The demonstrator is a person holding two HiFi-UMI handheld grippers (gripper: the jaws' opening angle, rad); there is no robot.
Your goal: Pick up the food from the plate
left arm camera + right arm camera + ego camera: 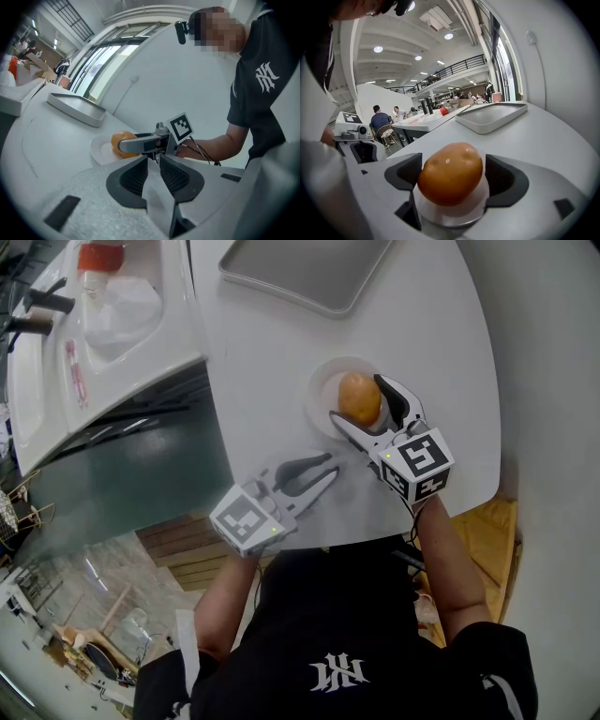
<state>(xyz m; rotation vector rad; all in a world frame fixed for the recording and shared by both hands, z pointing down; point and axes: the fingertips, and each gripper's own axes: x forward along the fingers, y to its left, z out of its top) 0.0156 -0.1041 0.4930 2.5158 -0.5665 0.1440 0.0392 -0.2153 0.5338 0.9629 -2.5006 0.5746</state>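
An orange-brown round food item (359, 397) (123, 140) (450, 173) sits on a small white plate (322, 390) (99, 151) (451, 214) on the white table. My right gripper (357, 398) (451, 171) is open; its two jaws stand one on each side of the food, close to its sides. In the left gripper view its near finger (136, 144) crosses in front of the food. My left gripper (328, 467) (153, 161) is shut and holds nothing; it lies low over the table, a short way left of the plate.
A grey tray (300, 273) (77, 108) (492, 116) lies beyond the plate. A white counter (94, 343) with a red-capped jar stands at the far left. The table (253, 362) ends at a curved edge near my body and on the right.
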